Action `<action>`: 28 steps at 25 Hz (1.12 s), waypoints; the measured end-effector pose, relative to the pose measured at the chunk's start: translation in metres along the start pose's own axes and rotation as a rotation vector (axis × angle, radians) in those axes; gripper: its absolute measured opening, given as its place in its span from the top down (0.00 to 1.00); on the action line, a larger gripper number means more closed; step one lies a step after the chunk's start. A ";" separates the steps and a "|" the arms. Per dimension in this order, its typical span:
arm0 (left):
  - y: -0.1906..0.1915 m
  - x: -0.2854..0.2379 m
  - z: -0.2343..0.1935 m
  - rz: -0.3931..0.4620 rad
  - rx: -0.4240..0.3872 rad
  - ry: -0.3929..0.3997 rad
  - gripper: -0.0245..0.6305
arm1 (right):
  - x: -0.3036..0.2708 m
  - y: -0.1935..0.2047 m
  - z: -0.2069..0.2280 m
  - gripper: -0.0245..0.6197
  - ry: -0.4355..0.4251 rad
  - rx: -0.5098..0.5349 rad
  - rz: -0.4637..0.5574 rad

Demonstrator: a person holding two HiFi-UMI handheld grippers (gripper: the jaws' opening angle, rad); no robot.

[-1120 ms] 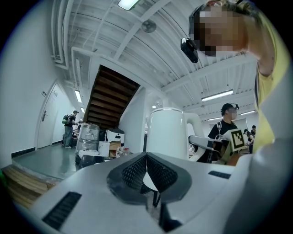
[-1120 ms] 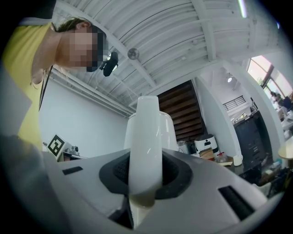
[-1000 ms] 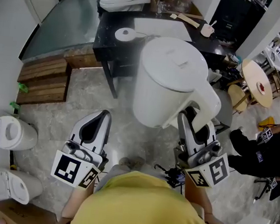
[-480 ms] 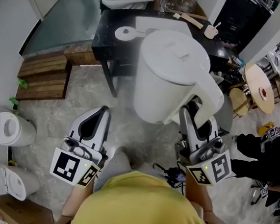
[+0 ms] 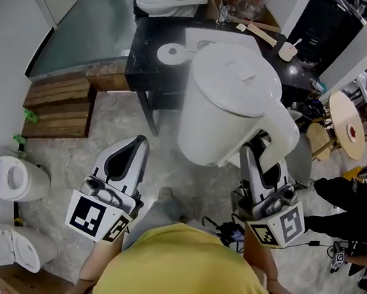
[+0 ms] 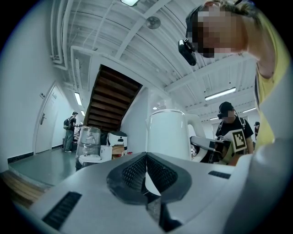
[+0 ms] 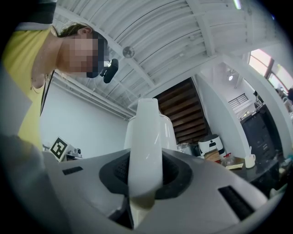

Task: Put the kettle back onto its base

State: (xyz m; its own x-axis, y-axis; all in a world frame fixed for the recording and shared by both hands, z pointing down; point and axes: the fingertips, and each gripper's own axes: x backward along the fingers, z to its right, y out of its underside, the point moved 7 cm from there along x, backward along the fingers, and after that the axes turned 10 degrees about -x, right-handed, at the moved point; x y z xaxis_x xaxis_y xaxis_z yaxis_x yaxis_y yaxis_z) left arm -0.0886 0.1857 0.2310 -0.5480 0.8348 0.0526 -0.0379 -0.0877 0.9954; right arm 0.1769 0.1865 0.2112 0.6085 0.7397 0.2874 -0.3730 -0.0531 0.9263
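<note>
A white electric kettle hangs in the air above the floor, just short of a black table. My right gripper is shut on its handle from below. The right gripper view shows that handle clamped between the pads, with the kettle body behind it. A round white disc with a centre hole, which looks like the kettle base, lies on the table's near left part. My left gripper is shut with nothing in it, level and left of the kettle.
Wooden steps lie left of the table, and white appliances stand on the floor at the far left. A wooden spoon and a cup sit on the table's far side. A round wooden table and a person in black are at the right.
Both grippers and the kettle have moved forward toward the black table, which now sits nearer in the head view. The grip on the handle is unchanged, and the left jaws stay shut.
</note>
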 end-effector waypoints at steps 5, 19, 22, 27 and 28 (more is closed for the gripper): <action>0.003 -0.024 -0.042 0.002 -0.007 0.032 0.95 | -0.042 0.007 0.007 0.82 0.015 0.016 0.027; 0.018 -0.054 -0.100 0.007 0.008 0.090 0.95 | -0.099 0.025 0.015 0.82 0.056 0.027 0.049; 0.021 -0.057 -0.105 0.006 0.015 0.097 0.95 | -0.104 0.027 0.015 0.83 0.059 0.029 0.046; 0.027 -0.062 -0.111 0.008 0.026 0.108 0.95 | -0.111 0.032 0.018 0.83 0.066 0.024 0.041; 0.027 -0.064 -0.113 0.008 0.028 0.107 0.95 | -0.113 0.033 0.019 0.83 0.066 0.023 0.040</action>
State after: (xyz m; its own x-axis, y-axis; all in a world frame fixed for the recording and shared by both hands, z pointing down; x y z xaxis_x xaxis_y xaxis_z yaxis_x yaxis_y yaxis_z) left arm -0.1495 0.0688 0.2458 -0.6341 0.7714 0.0536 -0.0107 -0.0780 0.9969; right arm 0.1098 0.0884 0.2139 0.5457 0.7790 0.3088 -0.3800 -0.0984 0.9197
